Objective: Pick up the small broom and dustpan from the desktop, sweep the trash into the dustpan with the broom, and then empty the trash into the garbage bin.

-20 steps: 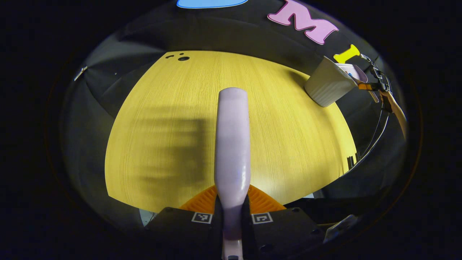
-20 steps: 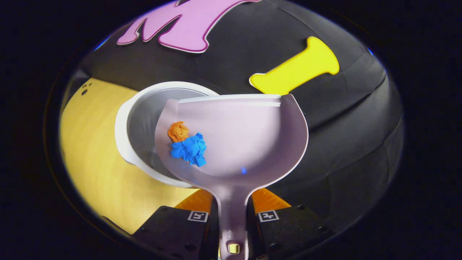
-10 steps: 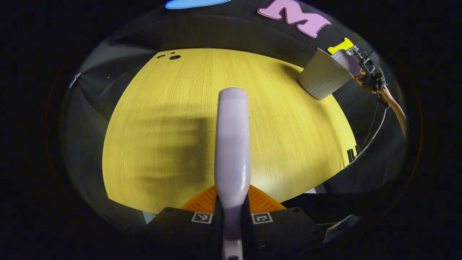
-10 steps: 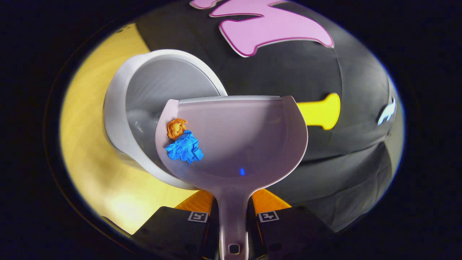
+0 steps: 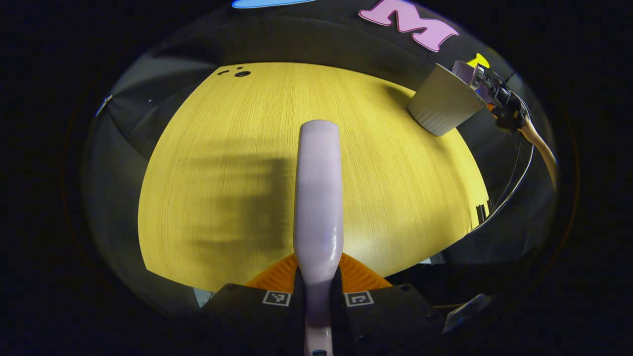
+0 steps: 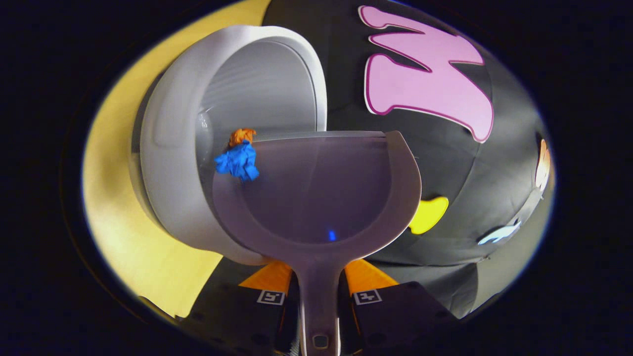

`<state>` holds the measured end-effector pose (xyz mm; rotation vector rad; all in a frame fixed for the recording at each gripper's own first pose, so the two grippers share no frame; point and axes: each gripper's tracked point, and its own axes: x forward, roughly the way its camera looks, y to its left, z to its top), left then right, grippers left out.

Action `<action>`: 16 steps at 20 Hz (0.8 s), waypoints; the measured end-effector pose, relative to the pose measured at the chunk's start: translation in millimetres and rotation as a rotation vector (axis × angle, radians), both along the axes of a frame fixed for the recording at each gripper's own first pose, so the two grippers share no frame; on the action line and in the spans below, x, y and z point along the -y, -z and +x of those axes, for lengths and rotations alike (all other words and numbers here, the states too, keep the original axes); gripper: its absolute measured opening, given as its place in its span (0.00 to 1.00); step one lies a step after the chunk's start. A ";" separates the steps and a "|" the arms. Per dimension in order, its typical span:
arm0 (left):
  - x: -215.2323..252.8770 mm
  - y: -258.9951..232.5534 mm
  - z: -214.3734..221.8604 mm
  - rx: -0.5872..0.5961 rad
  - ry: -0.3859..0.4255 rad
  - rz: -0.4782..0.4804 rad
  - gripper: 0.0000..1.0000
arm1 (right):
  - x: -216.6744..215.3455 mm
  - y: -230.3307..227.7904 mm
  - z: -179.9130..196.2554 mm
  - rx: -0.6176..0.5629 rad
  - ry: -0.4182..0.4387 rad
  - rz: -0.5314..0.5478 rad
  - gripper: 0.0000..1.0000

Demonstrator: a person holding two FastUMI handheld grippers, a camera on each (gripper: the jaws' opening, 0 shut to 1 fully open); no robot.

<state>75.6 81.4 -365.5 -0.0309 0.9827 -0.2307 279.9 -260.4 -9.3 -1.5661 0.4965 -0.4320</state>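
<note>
My right gripper (image 6: 319,291) is shut on the handle of the pale lilac dustpan (image 6: 321,198), which is tilted to its left over the mouth of the white garbage bin (image 6: 168,148). A blue paper scrap (image 6: 237,160) and an orange scrap (image 6: 241,135) sit at the pan's left rim, over the bin's opening. My left gripper (image 5: 319,289) is shut on the lilac broom (image 5: 318,188), held above the yellow desktop (image 5: 222,148). In the left gripper view the bin (image 5: 442,104) stands at the desk's far right with the right gripper (image 5: 499,96) and a hand above it.
The yellow desktop (image 6: 128,247) runs under the bin on the left of the right gripper view. Small dark holes (image 5: 241,73) mark the desk's far left corner. A cable (image 5: 514,183) hangs off the right edge of the desk.
The dustpan has rolled further left over the bin. The two scraps have slid from the pan's floor to its left rim. The broom has stayed almost still.
</note>
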 end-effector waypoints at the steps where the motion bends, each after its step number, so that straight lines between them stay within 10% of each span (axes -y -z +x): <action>1: -1.0 0.9 0.1 0.000 -0.004 -0.001 0.25 | 1.2 0.2 -0.4 0.001 0.000 0.006 0.31; 6: -2.5 -0.8 2.6 0.007 -0.015 -0.004 0.25 | -3.0 7.9 -3.5 0.003 0.034 0.166 0.35; 16: -0.9 -16.6 7.6 0.056 -0.042 -0.017 0.25 | -21.6 14.7 -15.6 0.098 0.118 0.834 0.36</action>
